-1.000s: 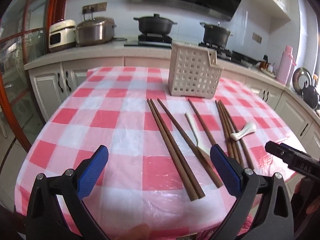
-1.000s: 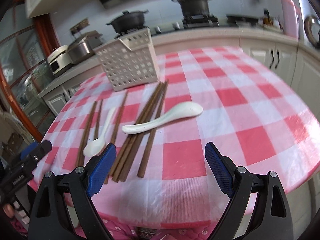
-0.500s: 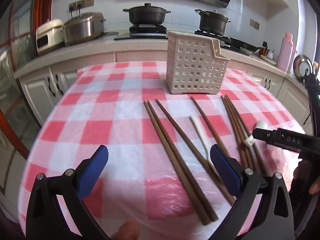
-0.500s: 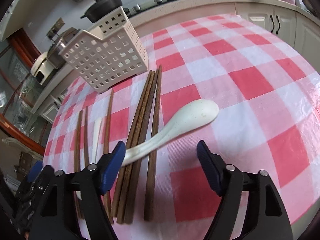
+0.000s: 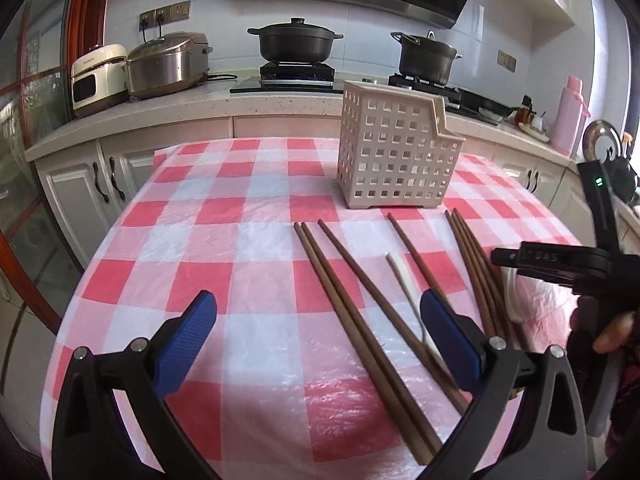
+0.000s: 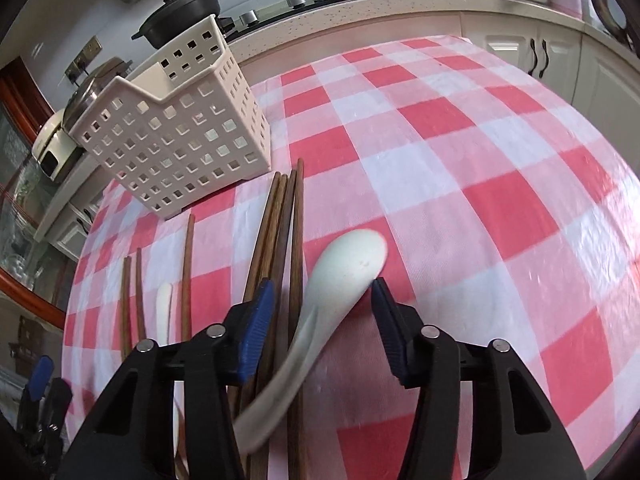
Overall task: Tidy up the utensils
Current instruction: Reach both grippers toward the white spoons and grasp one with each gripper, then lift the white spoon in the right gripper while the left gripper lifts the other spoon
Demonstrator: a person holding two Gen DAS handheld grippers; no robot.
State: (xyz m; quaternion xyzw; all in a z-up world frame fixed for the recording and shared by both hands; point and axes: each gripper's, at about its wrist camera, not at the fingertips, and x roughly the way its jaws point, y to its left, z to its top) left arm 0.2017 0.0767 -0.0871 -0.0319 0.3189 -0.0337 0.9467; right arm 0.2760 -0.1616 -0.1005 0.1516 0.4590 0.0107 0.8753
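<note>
The right gripper (image 6: 322,304) pointed steeply down at the bench (image 6: 500,168), which was covered in a red-and-white checked cloth. Its jaws were closing around a white ceramic spoon (image 6: 344,272), whose bowl lay between the two blue pads while its handle ran back under the gripper, across a bundle of brown chopsticks (image 6: 280,220). The pads did not appear to press on the spoon yet, though the right-hand pad sat very close to the bowl's edge and motion blur made contact hard to judge. A single chopstick (image 6: 187,272) lay to the left of the bundle, and beside it rested the handle of a second white spoon (image 6: 164,312). Further left lay two more chopsticks. A cream perforated utensil basket (image 6: 176,136) stood upright just beyond the far tips of the chopsticks.

The left gripper (image 5: 316,320) hovered above the near edge of the bench with its jaws wide apart and nothing between them. Past it lay three long chopsticks (image 5: 360,312), with the second spoon and another chopstick to their right. On the counter behind stood two black pots (image 5: 294,42), a steel cooker (image 5: 168,64) and a pink flask (image 5: 570,116). A person's fingers (image 5: 612,328) showed at the right edge, wrapped around the right gripper's handle.
</note>
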